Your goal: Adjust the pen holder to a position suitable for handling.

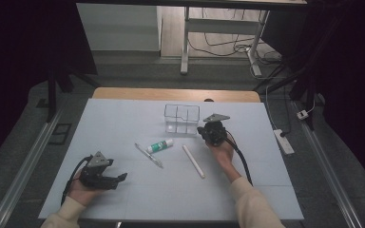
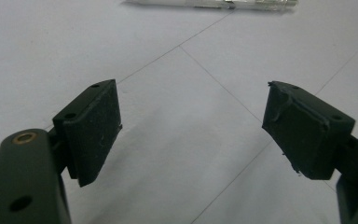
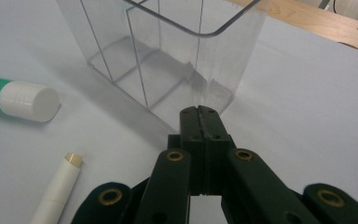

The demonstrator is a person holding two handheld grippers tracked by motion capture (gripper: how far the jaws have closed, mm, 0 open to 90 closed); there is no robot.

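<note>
From above, your right hand-held gripper [image 1: 212, 132] sits just beside the clear box [image 1: 182, 118]; your left hand-held gripper [image 1: 108, 178] rests on the tabletop [image 1: 123, 123]. Left gripper view: jaws apart, empty, a pen [image 2: 214, 3] beyond. Right gripper view: jaws pressed together, empty, tips near the box's corner.

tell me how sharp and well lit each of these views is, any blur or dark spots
High view: white table evenly lit, surroundings almost black, slightly soft overall. Left gripper view: jaw pads fairly sharp, pen at the top edge blurred. Right gripper view: clear organizer and glue stick crisp, faint shadows beneath them.
</note>
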